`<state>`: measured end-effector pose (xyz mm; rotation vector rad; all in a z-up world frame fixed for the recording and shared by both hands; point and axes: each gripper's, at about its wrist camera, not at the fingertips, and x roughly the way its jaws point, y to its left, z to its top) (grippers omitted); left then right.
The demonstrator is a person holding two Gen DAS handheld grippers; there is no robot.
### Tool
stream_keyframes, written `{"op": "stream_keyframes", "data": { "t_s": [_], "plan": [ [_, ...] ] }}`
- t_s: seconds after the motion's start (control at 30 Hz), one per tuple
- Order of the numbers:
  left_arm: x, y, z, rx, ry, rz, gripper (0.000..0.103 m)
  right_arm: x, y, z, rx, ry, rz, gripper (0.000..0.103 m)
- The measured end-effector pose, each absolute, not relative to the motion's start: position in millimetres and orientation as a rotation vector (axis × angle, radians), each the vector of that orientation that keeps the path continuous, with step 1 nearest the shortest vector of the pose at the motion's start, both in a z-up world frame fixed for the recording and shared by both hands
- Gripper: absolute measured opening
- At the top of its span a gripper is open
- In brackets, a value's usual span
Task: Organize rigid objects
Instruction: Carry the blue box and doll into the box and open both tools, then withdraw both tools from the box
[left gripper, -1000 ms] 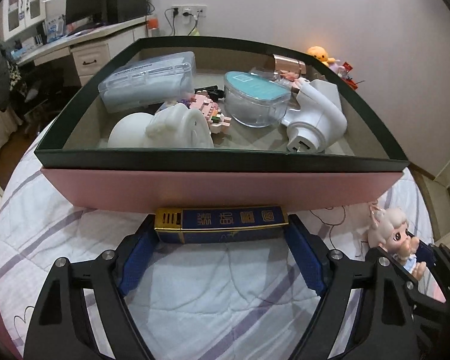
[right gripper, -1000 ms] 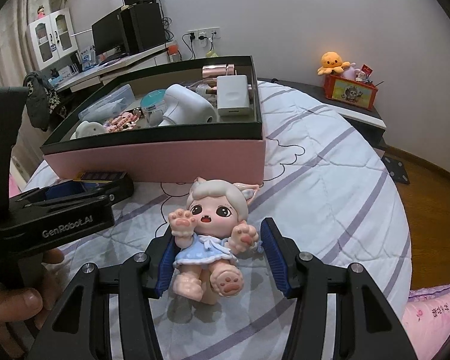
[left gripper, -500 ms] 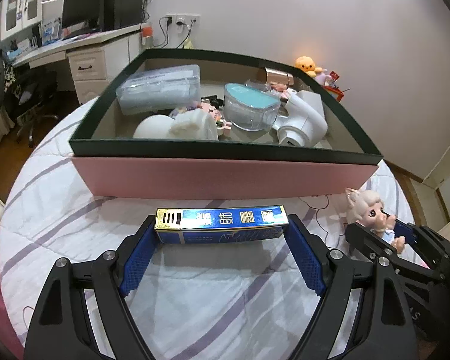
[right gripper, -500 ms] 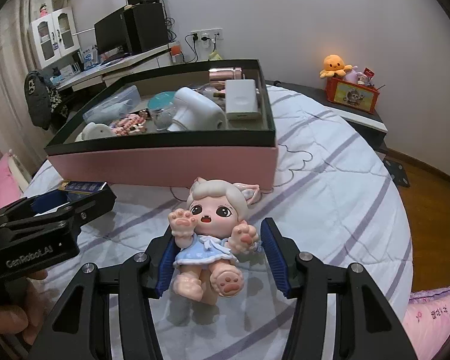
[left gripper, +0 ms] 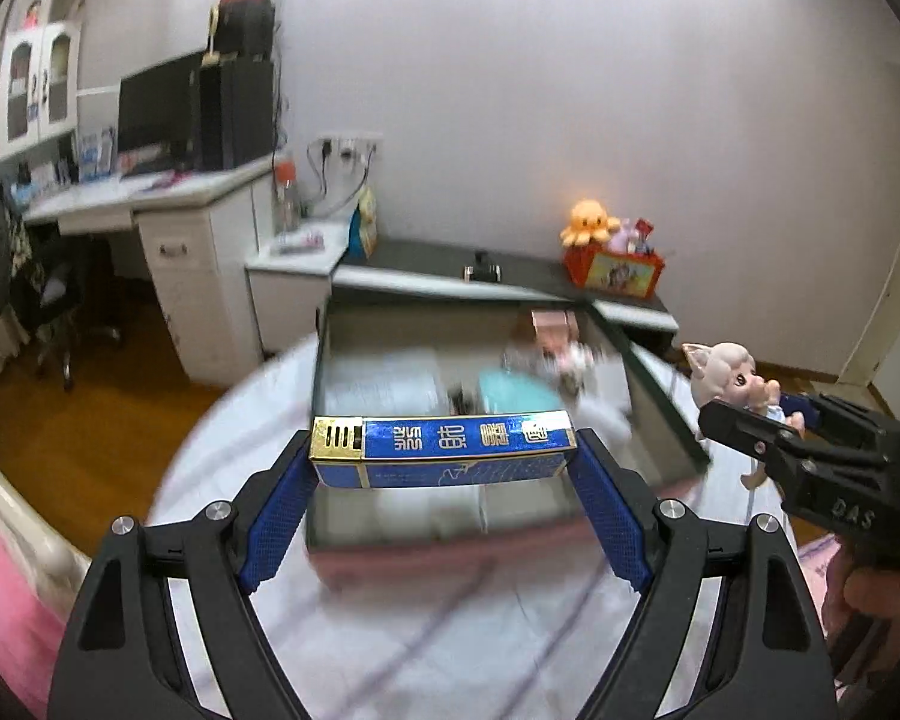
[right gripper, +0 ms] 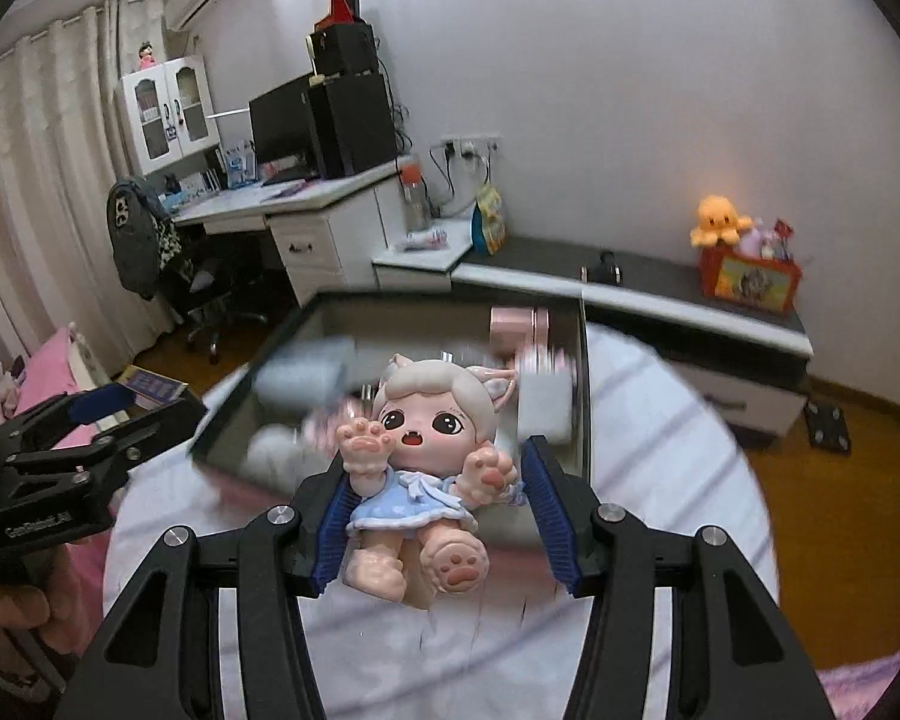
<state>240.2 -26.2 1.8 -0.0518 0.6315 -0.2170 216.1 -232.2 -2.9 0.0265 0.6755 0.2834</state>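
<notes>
Pale walls [right gripper: 630, 60], wooden floor [right gripper: 840, 492], white desk [right gripper: 306, 204] under a dark monitor [right gripper: 282, 120], cream curtains [right gripper: 36, 192] at left.

I read four pale Chinese characters along the top face of the blue and gold box [left gripper: 441, 449], though I cannot make them out surely. Right of that box, the right gripper's [left gripper: 750, 427] black body bears "DAS". In the right wrist view, the left gripper's [right gripper: 150, 405] body reads "GenRobot.AI", blurred.

Count: 2 tools, left tool [left gripper: 444, 480] and right tool [right gripper: 438, 498]. 1 blue box [left gripper: 441, 449] between left's pads, 1 doll [right gripper: 429, 456] between right's. 1 storage box [left gripper: 660, 384] ahead; contents blurred, uncountable.
</notes>
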Motion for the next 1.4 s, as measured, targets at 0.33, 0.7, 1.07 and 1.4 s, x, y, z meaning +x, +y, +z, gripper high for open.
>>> {"op": "stream_keyframes", "data": {
  "t_s": [0.33,0.7,1.07,1.4],
  "plan": [
    [344,-26,2,-0.053,0.686,-0.240,0.085,314,-212,-9,0.024,0.764,0.291,0.054],
    [404,-41,-40,-0.058,0.797,-0.247,0.085,358,-213,-50,0.038,0.854,0.277,0.055],
    [388,-16,-37,-0.109,0.779,-0.221,0.103,351,-221,-46,0.069,0.851,0.253,0.088],
    [296,-5,4,-0.067,0.607,-0.146,0.103,295,-221,-19,0.111,0.774,0.220,0.103]
  ]
}}
